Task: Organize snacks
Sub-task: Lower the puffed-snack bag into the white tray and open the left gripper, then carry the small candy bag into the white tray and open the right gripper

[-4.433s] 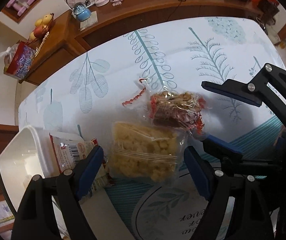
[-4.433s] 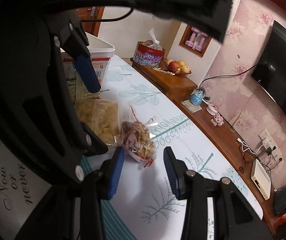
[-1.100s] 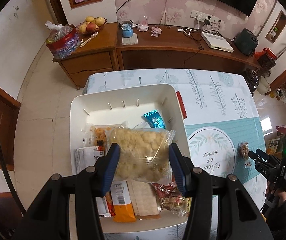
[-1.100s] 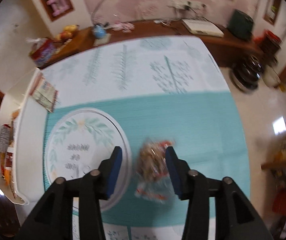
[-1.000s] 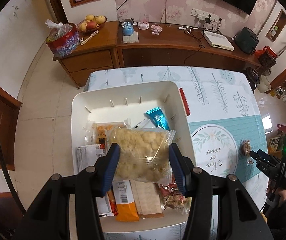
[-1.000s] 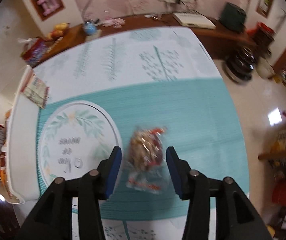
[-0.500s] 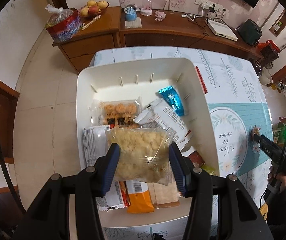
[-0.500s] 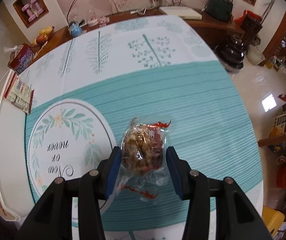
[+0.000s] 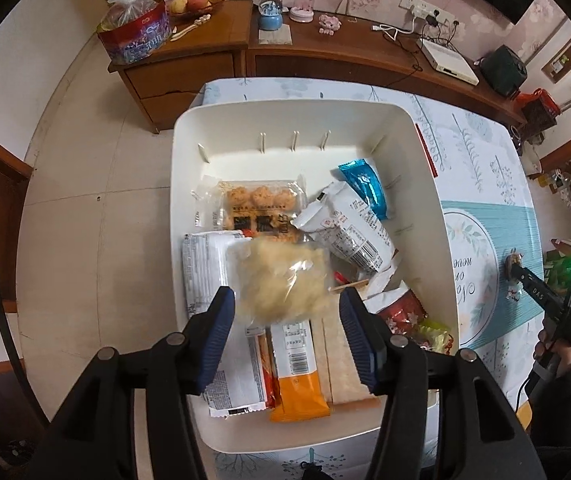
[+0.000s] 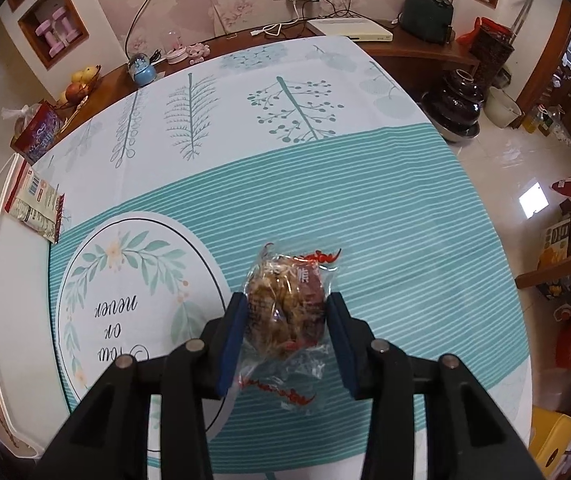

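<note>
My left gripper (image 9: 285, 312) points down into the white bin (image 9: 183, 184), and its jaws are opening. The clear bag of yellow puffs (image 9: 281, 280) lies blurred between them, off the pads, on top of the packets below. In the right wrist view my right gripper (image 10: 285, 320) is over the teal striped tablecloth (image 10: 385, 216), its jaws closing. Both blue pads press the sides of a clear bag of brown snack (image 10: 285, 300) lying on the cloth. The left wrist view also shows the right gripper (image 9: 525, 276) far off to the right, at that bag (image 9: 511, 262).
The bin holds several packets: a cookie tray (image 9: 261, 204), a blue packet (image 9: 365, 188), a white one (image 9: 349, 236) and an orange one (image 9: 297, 372). A red-and-white packet (image 10: 35, 204) lies by the bin's rim (image 10: 13, 280). The table's right edge (image 10: 497, 240) drops to the floor.
My left gripper sank closer to the bin, its jaws widened, and the yellow puff bag slipped out downward. My right gripper's jaws drew in onto the brown snack bag.
</note>
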The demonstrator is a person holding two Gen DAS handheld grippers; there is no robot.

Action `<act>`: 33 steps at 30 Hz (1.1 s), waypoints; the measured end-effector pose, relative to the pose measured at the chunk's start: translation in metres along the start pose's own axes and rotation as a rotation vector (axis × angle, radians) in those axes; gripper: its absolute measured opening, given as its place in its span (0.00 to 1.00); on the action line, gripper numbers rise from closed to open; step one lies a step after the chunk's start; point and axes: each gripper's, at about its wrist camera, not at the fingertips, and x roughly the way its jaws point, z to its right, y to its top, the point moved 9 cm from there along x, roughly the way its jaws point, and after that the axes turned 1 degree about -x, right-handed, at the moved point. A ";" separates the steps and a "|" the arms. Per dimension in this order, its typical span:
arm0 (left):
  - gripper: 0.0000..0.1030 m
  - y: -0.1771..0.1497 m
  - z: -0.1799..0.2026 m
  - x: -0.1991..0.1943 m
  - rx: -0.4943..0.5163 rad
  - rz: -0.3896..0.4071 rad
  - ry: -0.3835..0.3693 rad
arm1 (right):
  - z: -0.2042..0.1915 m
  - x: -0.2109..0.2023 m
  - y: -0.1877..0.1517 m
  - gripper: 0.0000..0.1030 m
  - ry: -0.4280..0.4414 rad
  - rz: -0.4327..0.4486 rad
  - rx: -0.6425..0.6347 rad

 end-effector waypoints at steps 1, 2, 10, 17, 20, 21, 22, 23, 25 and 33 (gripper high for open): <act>0.53 0.001 -0.001 -0.002 -0.001 0.005 -0.004 | 0.000 0.000 0.000 0.39 -0.003 0.001 0.000; 0.55 0.001 -0.004 -0.004 -0.003 0.009 -0.007 | -0.001 -0.001 0.000 0.38 -0.006 0.001 -0.001; 0.55 -0.005 -0.013 -0.009 0.002 0.014 -0.024 | -0.011 -0.006 -0.009 0.32 0.001 0.000 0.003; 0.55 -0.013 -0.023 -0.017 0.001 0.022 -0.029 | -0.036 -0.024 -0.015 0.32 0.051 0.006 -0.009; 0.55 -0.018 -0.027 -0.020 -0.006 0.015 -0.027 | -0.054 -0.040 -0.016 0.32 0.084 0.022 -0.033; 0.55 -0.020 -0.028 -0.022 -0.008 0.013 -0.027 | -0.061 -0.046 -0.015 0.32 0.098 0.026 -0.042; 0.55 -0.022 -0.029 -0.023 -0.010 0.011 -0.031 | -0.072 -0.055 -0.015 0.32 0.123 0.032 -0.056; 0.55 -0.024 -0.030 -0.025 -0.013 0.011 -0.034 | -0.078 -0.061 -0.015 0.32 0.139 0.037 -0.063; 0.55 -0.028 -0.030 -0.027 -0.019 0.012 -0.043 | -0.097 -0.078 -0.014 0.32 0.181 0.058 -0.094; 0.57 -0.044 -0.029 -0.025 -0.091 0.068 -0.072 | -0.183 -0.139 -0.021 0.33 0.395 0.114 -0.250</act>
